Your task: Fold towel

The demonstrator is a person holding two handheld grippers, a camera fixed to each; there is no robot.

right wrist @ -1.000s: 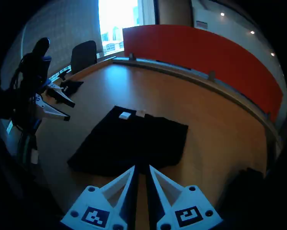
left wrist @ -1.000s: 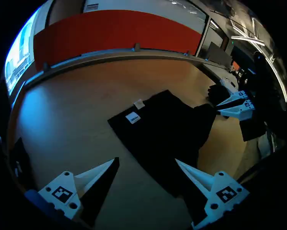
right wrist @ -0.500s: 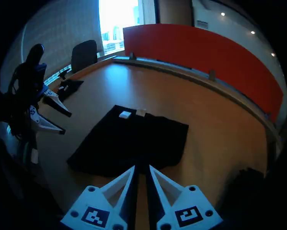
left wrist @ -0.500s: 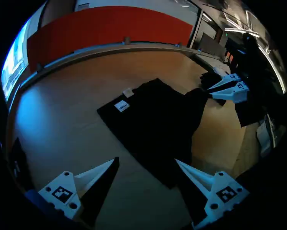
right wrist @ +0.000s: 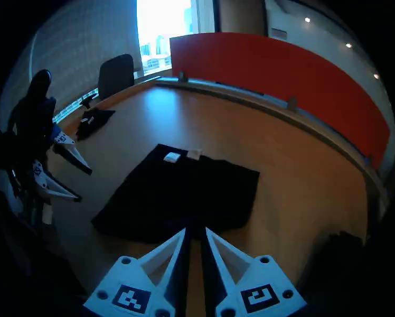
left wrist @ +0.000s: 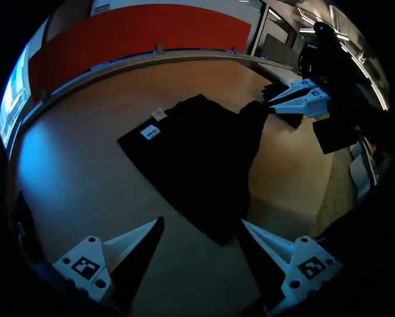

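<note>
Black towel (right wrist: 181, 193) lay spread on the wooden table (right wrist: 282, 174), near its middle, with two white tags (right wrist: 171, 157) at its far edge. Right gripper (right wrist: 193, 235) sat low over the towel's near edge, its fingers pressed almost together with a strip of dark cloth between them. In the left gripper view, one corner of the towel stood lifted off the table in a peak, drawn up to the right gripper's tips; the rest of the cloth lay flat. Left gripper (left wrist: 200, 230) was spread wide and held nothing. It was poised above the table, the towel's nearest corner below it and close to one finger. A red partition (right wrist: 282, 68) ran along the table's far edge. An office chair (right wrist: 115, 76) stood beyond the table, by the window
</note>
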